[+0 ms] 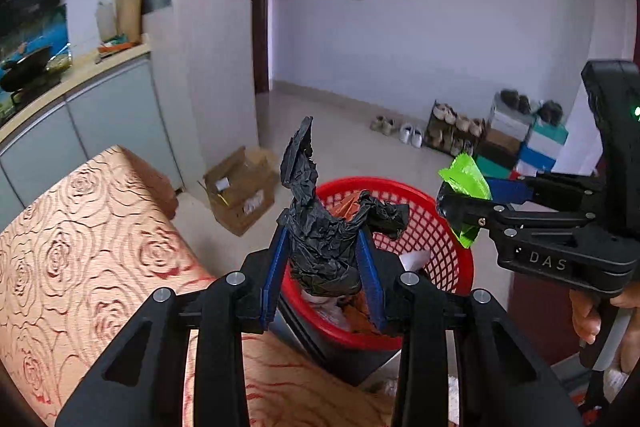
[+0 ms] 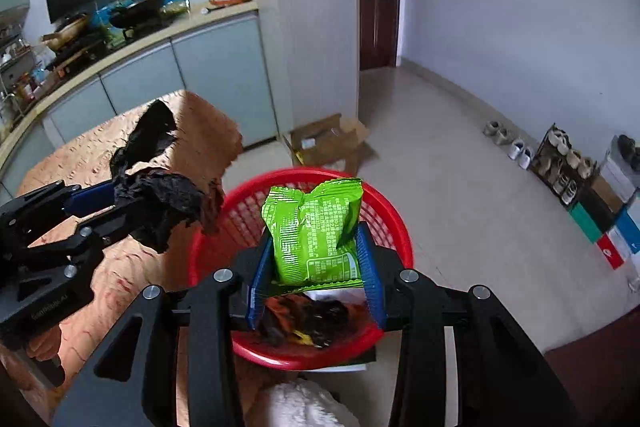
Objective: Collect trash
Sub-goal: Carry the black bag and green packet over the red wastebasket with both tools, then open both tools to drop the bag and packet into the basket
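Clamping upright green packet (image 2: 314, 233) in right gripper (image 2: 316, 267), left gripper (image 1: 324, 267) pinching black bag (image 1: 324, 239), long axis vertical

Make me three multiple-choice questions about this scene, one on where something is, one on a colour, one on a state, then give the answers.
1. Where is the basket?
A. on the kitchen counter
B. below both hand-held grippers, beside the table
C. on the shoe rack

2. What colour is the snack packet?
A. green
B. yellow
C. white

3. What is the left hand-held gripper doing?
A. standing open and empty
B. lying on the table
C. clamping crumpled black plastic

Answers: B, the red basket sits under both hand-held grippers next to the rose-patterned table; A, the packet in the right hand-held gripper is bright green; C, blue pads press the black plastic.
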The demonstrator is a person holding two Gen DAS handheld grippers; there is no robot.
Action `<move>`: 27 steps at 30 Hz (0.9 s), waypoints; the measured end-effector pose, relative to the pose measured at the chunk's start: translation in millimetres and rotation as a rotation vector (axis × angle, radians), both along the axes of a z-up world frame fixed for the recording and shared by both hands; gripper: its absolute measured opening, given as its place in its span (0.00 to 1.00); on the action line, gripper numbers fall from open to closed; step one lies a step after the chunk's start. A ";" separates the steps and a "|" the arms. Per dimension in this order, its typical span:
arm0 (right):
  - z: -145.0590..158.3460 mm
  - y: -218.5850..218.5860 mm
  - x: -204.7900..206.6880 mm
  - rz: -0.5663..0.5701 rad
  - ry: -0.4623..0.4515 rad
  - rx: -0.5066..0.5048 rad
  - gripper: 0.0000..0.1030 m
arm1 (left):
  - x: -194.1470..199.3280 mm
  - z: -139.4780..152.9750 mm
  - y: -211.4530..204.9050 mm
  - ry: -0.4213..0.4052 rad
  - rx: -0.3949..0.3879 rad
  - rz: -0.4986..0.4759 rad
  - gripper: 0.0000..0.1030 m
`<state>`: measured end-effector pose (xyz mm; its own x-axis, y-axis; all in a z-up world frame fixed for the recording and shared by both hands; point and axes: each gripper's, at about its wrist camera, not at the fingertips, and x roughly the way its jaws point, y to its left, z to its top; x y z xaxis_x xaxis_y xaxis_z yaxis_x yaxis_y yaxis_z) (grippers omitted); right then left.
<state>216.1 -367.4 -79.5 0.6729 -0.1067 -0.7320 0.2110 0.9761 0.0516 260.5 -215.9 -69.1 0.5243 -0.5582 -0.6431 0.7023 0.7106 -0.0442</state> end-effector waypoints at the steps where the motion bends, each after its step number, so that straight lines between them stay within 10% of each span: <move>1: -2.5 -3.3 2.5 -0.003 0.008 0.003 0.37 | 0.6 -3.9 -4.8 0.003 0.011 -0.006 0.33; 27: -27.3 -27.1 14.2 0.000 0.028 0.092 0.56 | 9.3 -15.9 -12.8 0.031 0.013 0.012 0.66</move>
